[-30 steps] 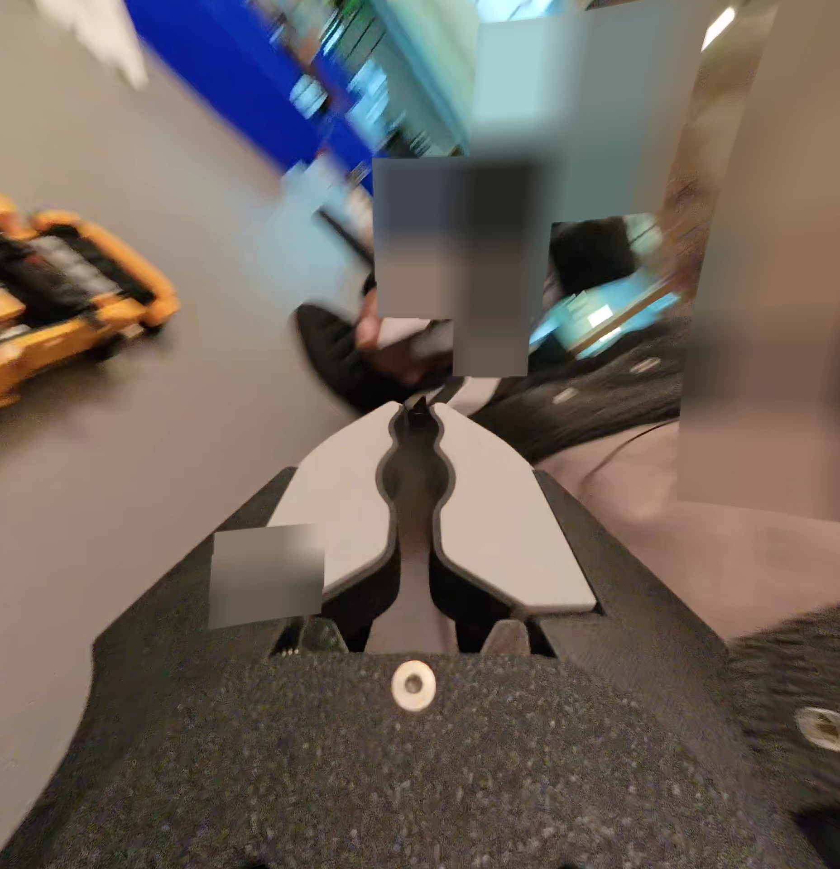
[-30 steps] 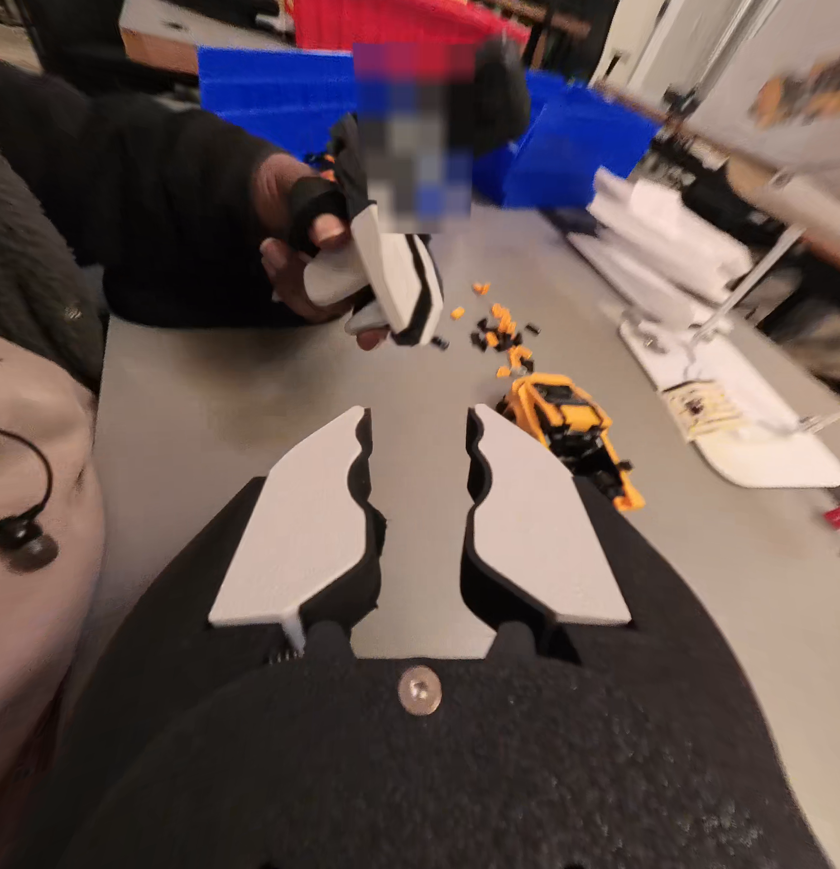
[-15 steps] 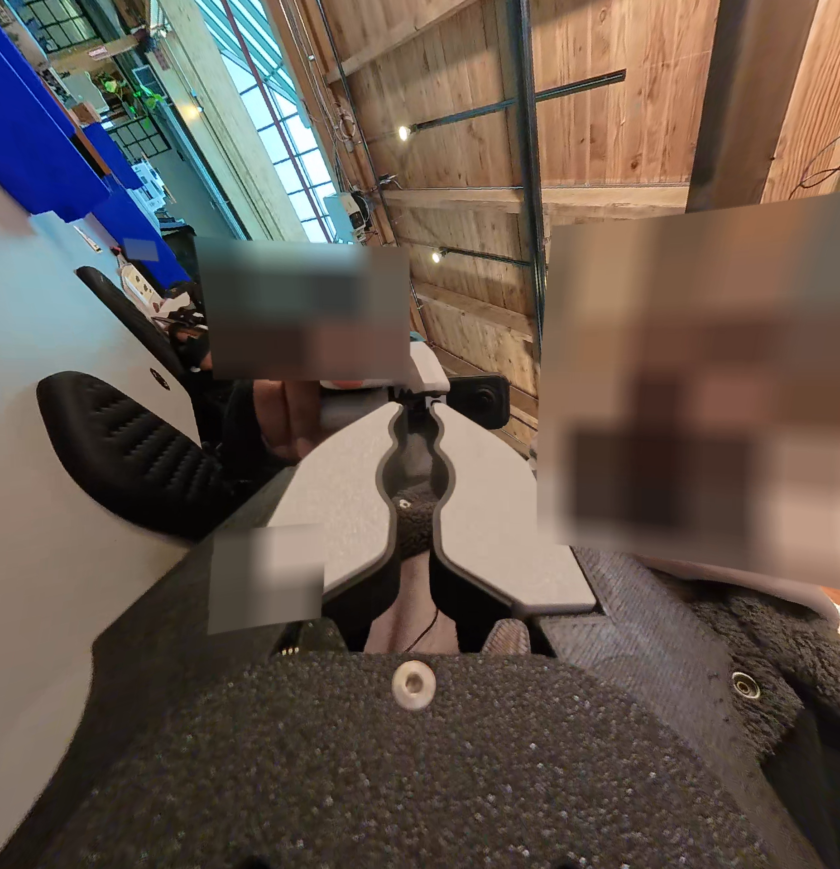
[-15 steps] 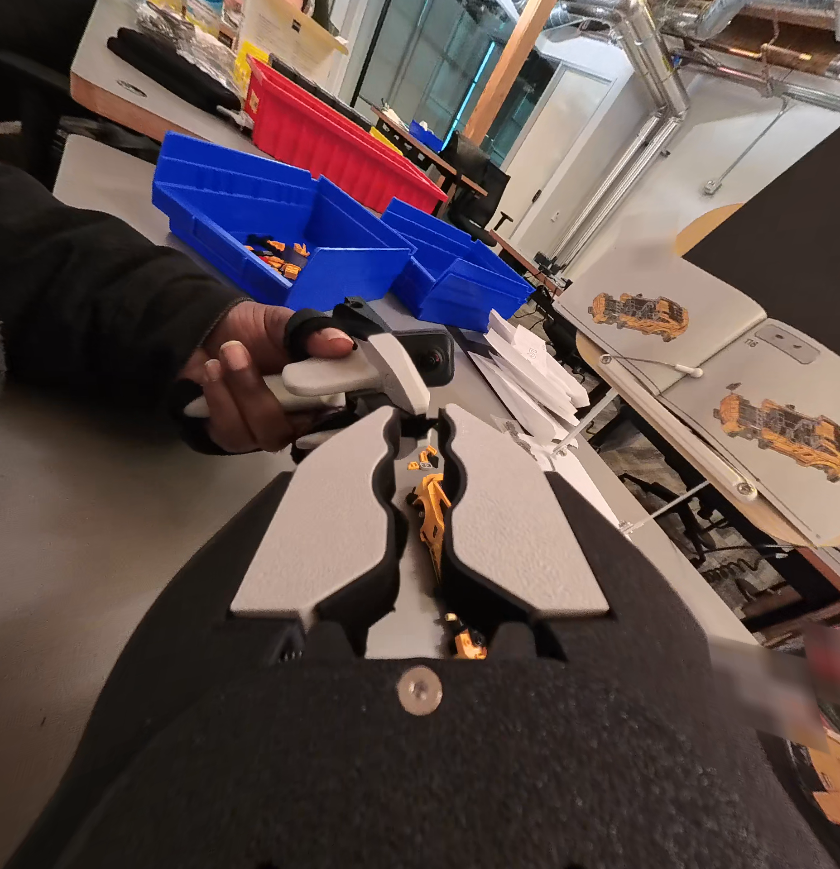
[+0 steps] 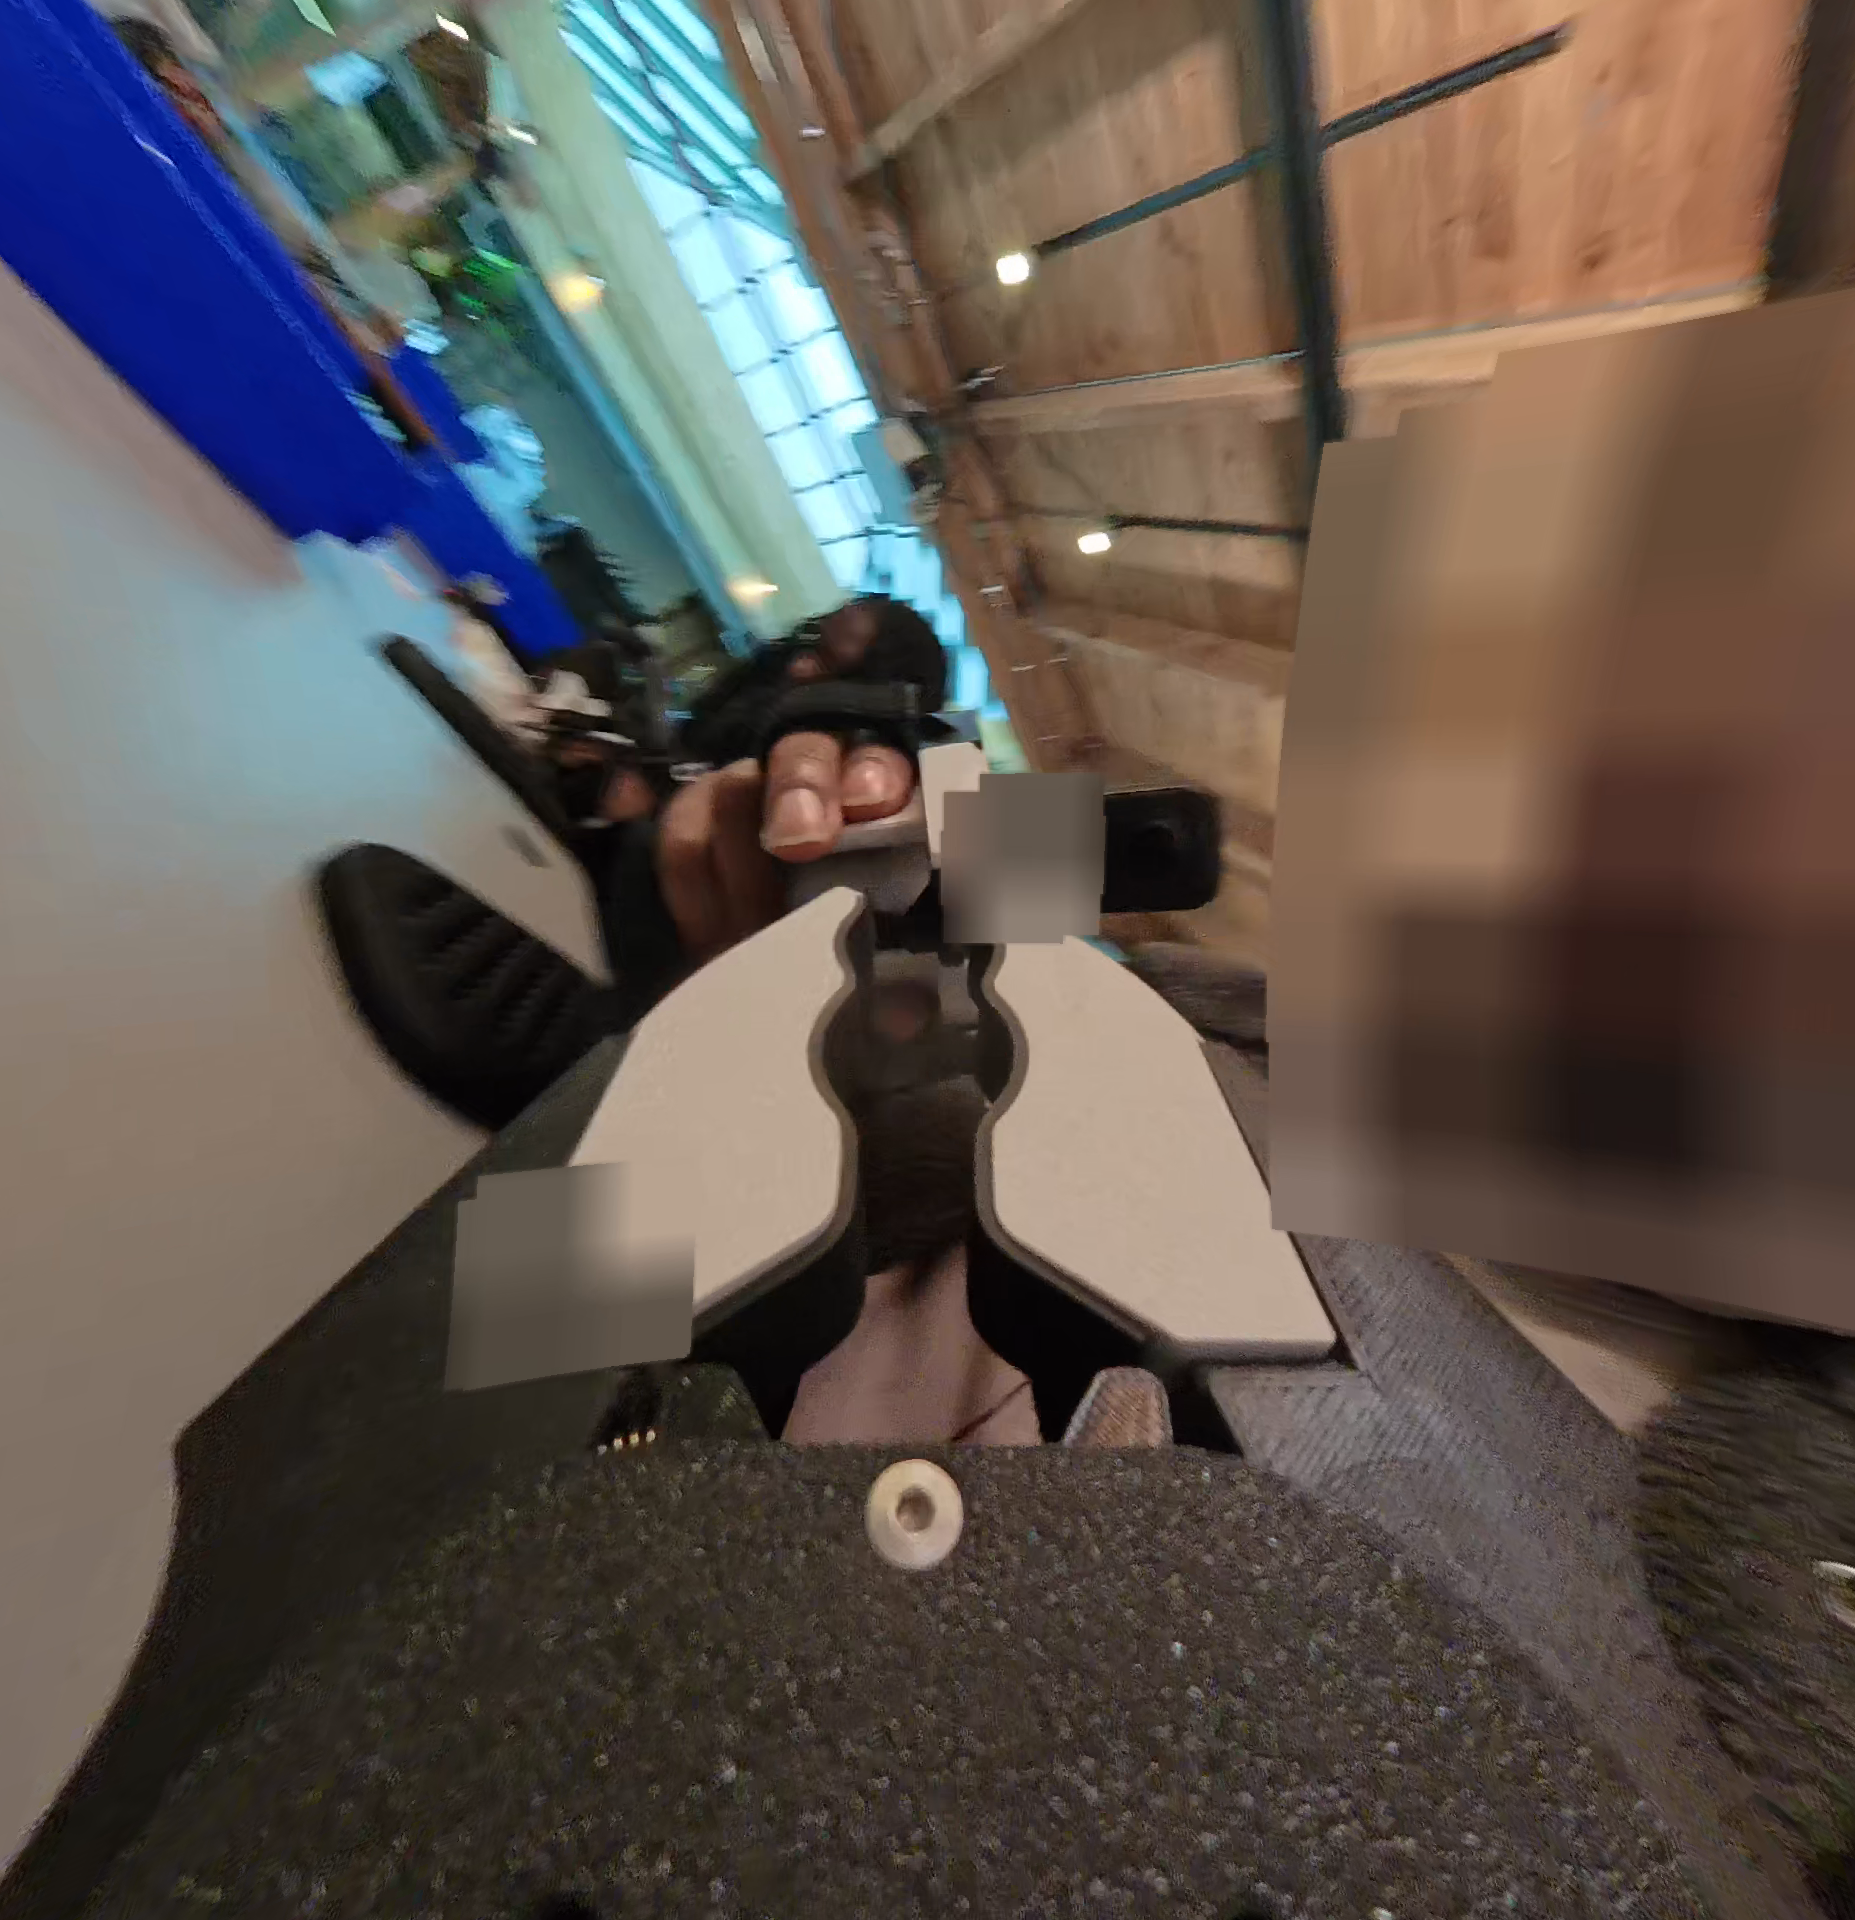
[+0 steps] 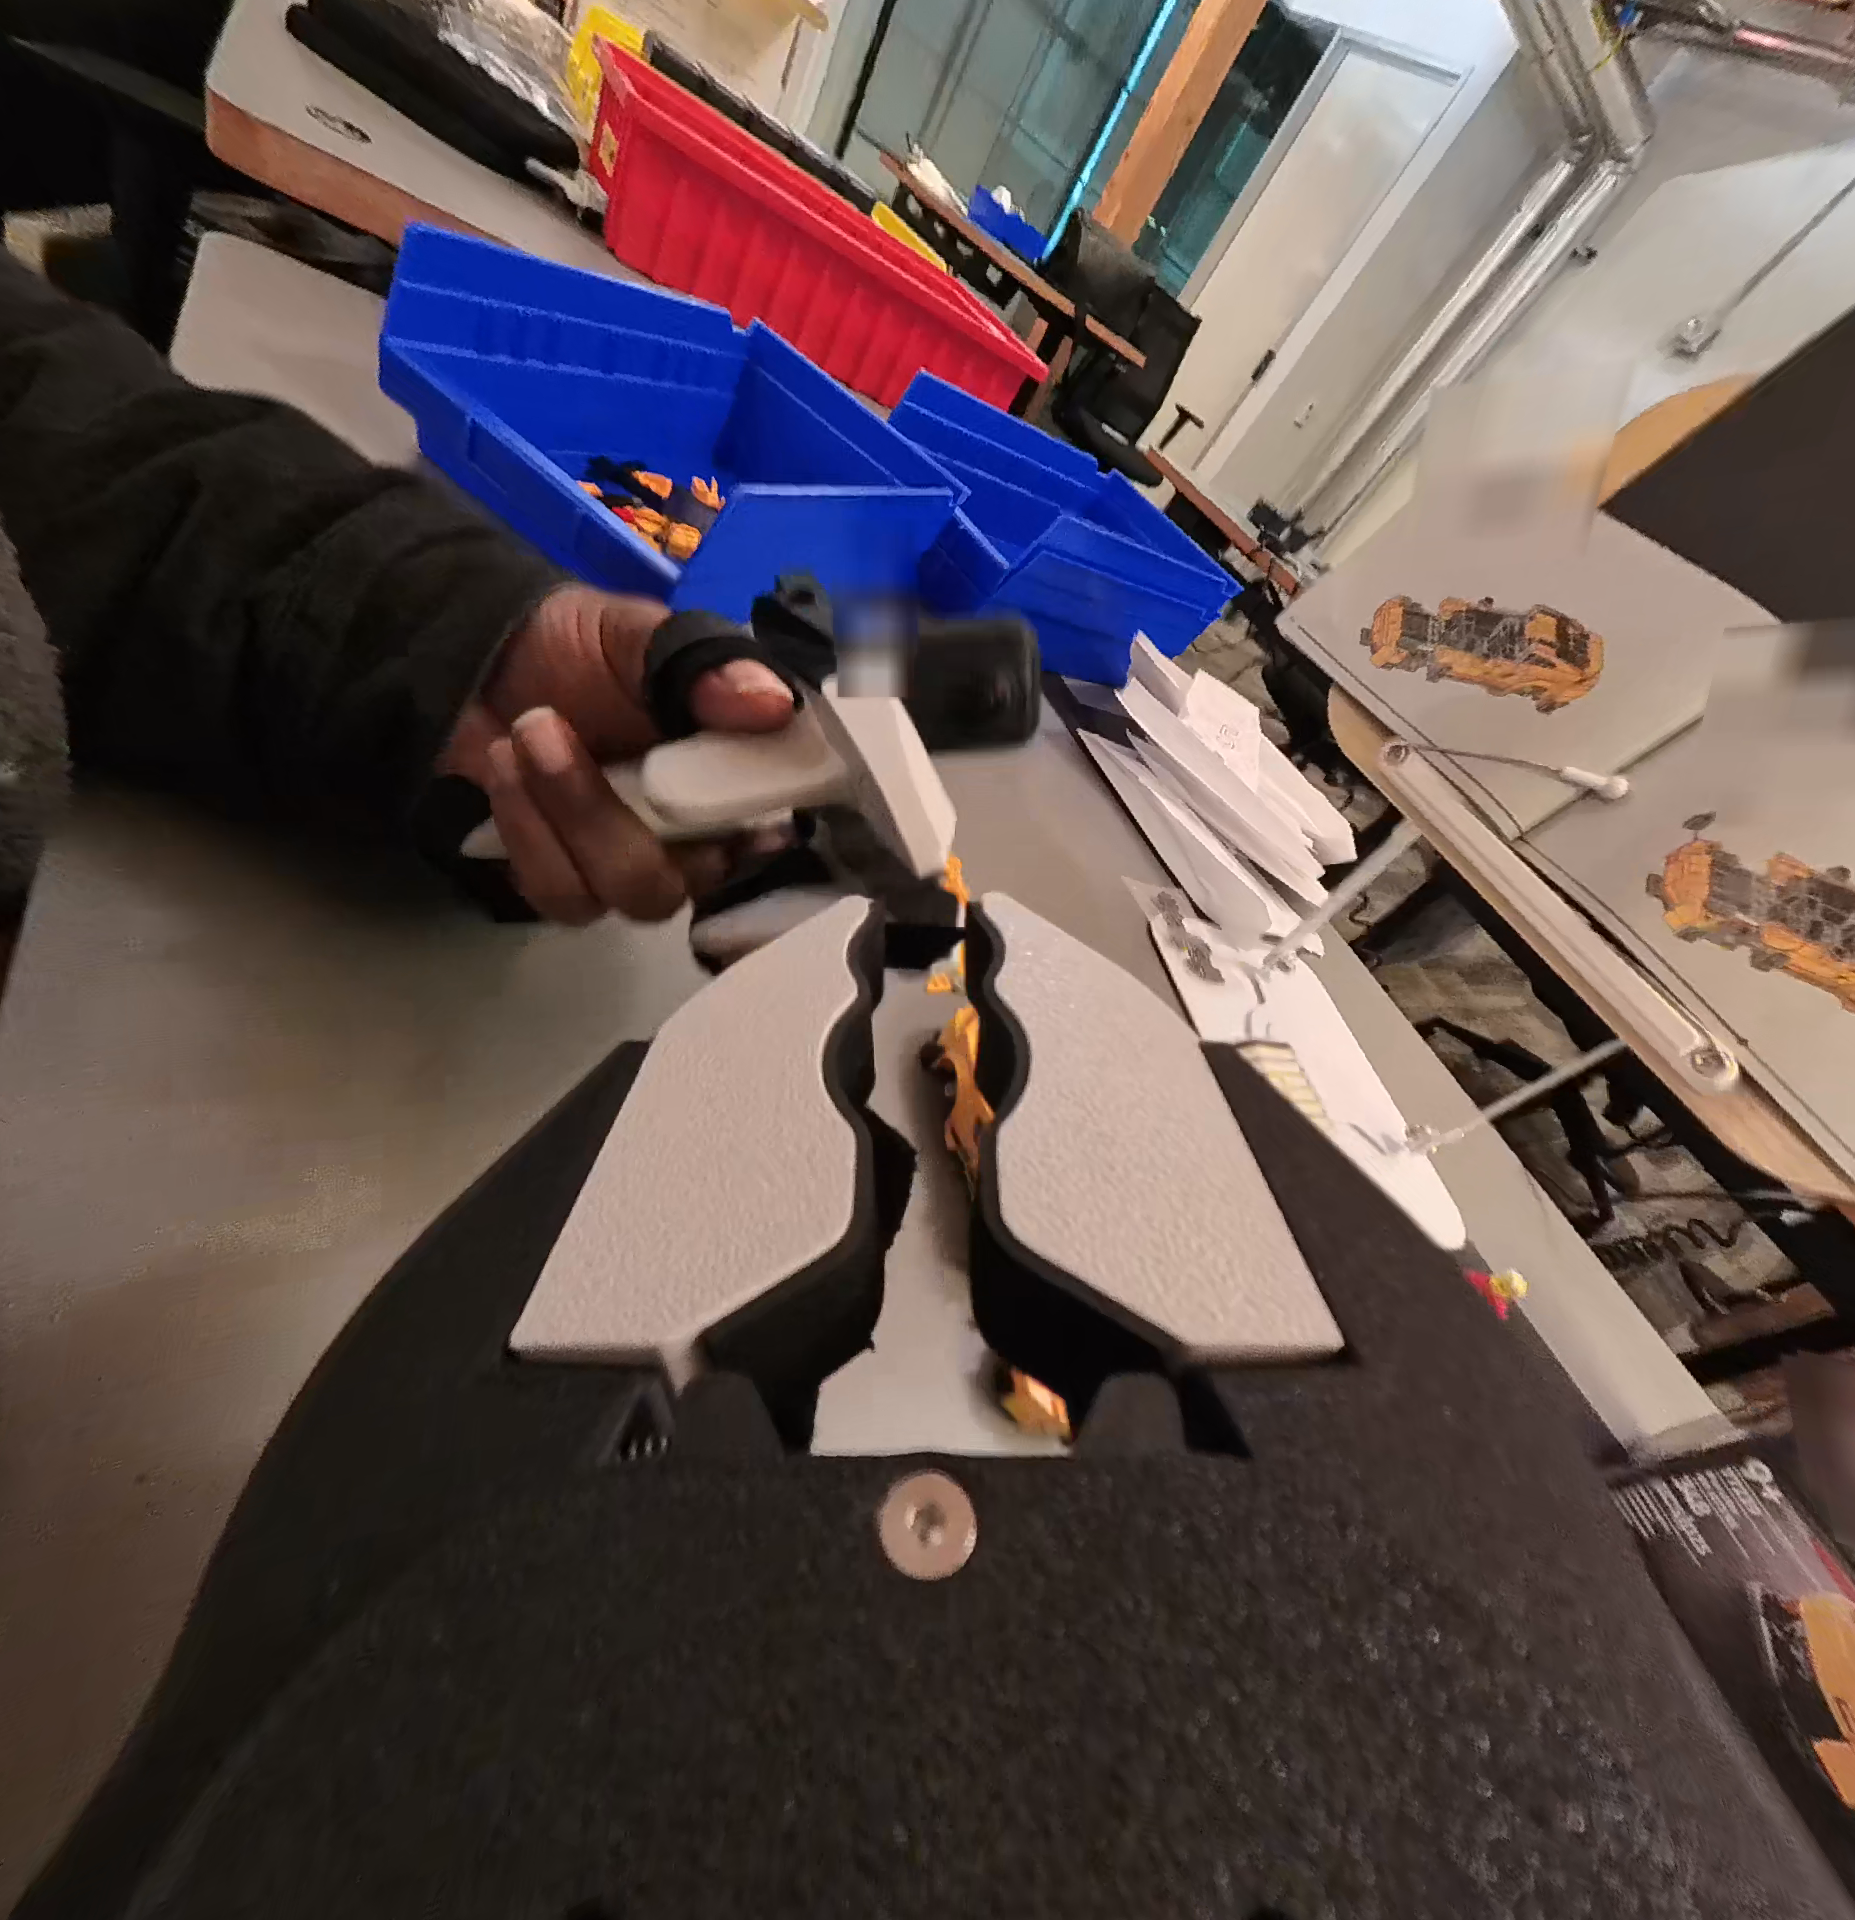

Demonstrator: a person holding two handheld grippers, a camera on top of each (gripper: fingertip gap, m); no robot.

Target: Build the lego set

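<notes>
Black piece sits pinched at both grippers' tips, left gripper meeting right gripper above the orange car; I'd release only one side, slowly.

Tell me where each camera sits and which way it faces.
Left wrist view: rides the left claw, rolled sideways, facing past the table toward a wooden ceiling; shows the right hand gripping its tool.
Right wrist view: rides the right claw, facing across the table toward blue bins and instruction pages; shows the left hand and dark sleeve.
Shared: each sees the opposite hand; the claws meet tip to tip.
</notes>
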